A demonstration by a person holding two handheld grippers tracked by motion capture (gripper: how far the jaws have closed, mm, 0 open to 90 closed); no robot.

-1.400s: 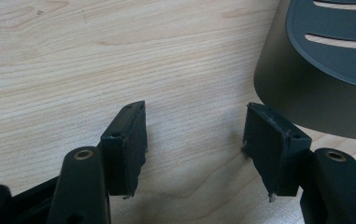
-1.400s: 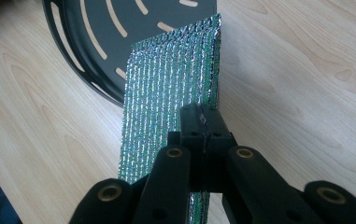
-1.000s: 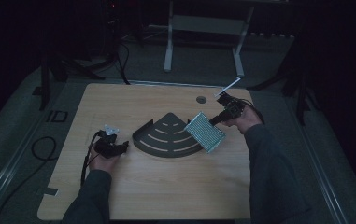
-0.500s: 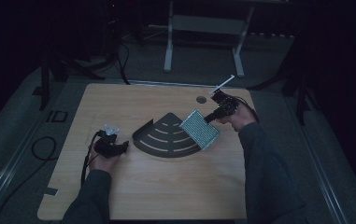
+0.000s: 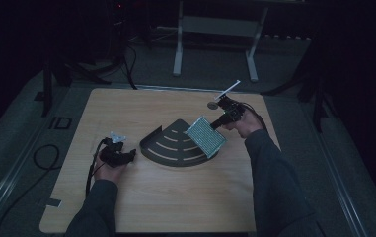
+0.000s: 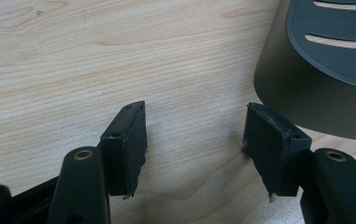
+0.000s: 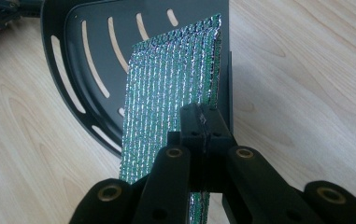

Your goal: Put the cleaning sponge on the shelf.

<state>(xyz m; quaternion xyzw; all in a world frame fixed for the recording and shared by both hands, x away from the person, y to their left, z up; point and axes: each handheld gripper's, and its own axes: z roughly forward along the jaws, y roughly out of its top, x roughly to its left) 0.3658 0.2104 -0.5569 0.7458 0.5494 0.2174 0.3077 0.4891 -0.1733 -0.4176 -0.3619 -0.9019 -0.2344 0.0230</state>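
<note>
On the left of the wooden table (image 5: 141,197), the left gripper (image 5: 119,155) rests low on the wood in the person's hand, its jaws spread apart with nothing between them; bare wood lies in front of them. Just to its right sits the dark slotted corner shelf (image 5: 173,145), its curved wall close beside the right jaw in the left gripper view. Farther right, the right gripper (image 7: 202,122) is clamped on the edge of a shiny silver-green pad (image 7: 173,88), held tilted over the shelf's straight right edge. Open tabletop stretches beyond, toward the table's near and right edges.
</note>
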